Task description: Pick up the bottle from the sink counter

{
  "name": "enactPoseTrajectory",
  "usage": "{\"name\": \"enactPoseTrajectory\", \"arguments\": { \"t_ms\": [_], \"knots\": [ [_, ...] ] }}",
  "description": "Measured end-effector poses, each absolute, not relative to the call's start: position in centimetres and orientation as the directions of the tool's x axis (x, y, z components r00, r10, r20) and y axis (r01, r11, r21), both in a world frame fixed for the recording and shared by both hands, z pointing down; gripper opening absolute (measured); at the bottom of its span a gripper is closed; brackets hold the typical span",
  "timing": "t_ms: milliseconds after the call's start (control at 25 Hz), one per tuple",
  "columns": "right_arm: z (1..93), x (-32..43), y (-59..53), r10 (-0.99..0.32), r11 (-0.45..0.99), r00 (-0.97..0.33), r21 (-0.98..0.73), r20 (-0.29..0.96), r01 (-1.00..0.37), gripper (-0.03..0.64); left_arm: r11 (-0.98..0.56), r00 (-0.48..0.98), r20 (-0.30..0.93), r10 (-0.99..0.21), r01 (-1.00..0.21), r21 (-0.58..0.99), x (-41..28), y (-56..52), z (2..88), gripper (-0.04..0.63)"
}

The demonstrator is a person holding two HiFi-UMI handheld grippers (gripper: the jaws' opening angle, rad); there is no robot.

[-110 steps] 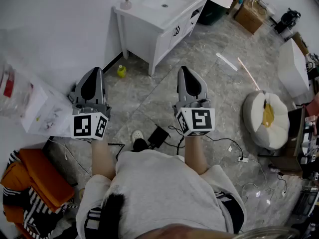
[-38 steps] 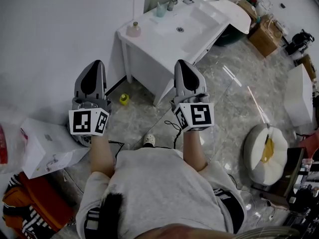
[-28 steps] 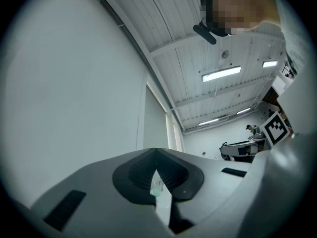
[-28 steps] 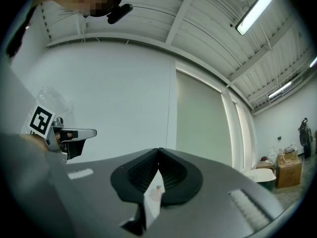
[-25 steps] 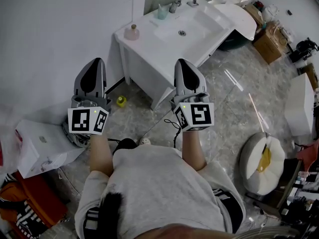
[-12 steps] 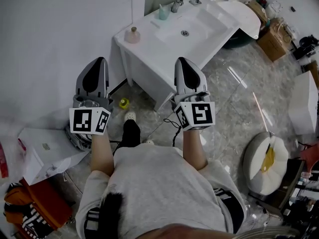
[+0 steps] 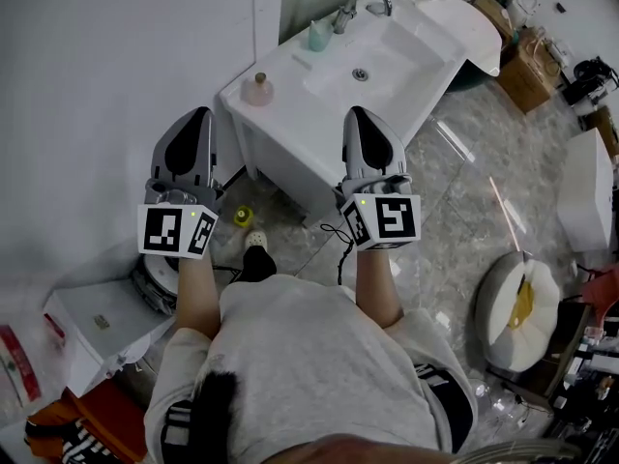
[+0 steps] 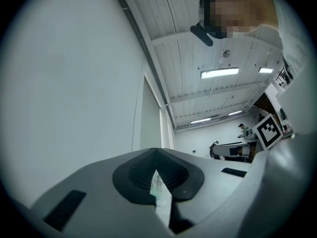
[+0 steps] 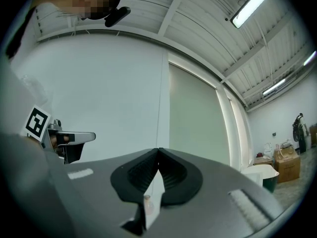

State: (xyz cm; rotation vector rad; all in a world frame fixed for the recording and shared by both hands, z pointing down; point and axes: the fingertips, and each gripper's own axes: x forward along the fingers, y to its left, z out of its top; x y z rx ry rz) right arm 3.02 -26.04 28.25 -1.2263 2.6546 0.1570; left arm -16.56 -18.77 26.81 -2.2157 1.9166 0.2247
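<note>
A small pale pink bottle (image 7: 257, 89) with a brown cap stands upright on the near left corner of the white sink counter (image 7: 290, 85). In the head view my left gripper (image 7: 202, 114) is held level just short of the counter, below and left of the bottle, jaws shut and empty. My right gripper (image 7: 359, 112) reaches over the counter's front edge near the basin, also shut and empty. In the right gripper view the bottle (image 9: 146, 198) peeks through the slit below the shut jaw tips (image 9: 158, 151). The left gripper (image 8: 156, 152) shows shut tips.
A teal container (image 7: 319, 35) and a faucet (image 7: 358, 1) stand behind the basin. On the floor are a yellow object (image 7: 244, 217), cables, a white box (image 7: 97, 322), a round white cushion (image 7: 522, 307) and a cardboard box (image 7: 535, 56). A wall runs along the left.
The person has walked toward the sink, which is now nearer and larger. Both grippers moved forward with it and stayed shut.
</note>
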Motion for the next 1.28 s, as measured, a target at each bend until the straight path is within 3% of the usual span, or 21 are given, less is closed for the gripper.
{"name": "enactPoseTrajectory", "arguments": {
  "t_ms": [680,1280],
  "knots": [
    [29.8,-5.4,-34.7,-0.791,0.587,-0.578,0.017,-0.198,-0.809,0.011,-0.235,0.235,-0.210,-0.949,-0.972,-0.025,-24.8,-29.4,28.7,0.008],
    [34.3,-8.3,-39.7,-0.846,0.529,-0.524,-0.035,-0.102,-0.848,0.011,-0.342,0.339,-0.091,-0.936,-0.939,0.022,-26.3,-36.0,34.3,0.008]
  ]
}}
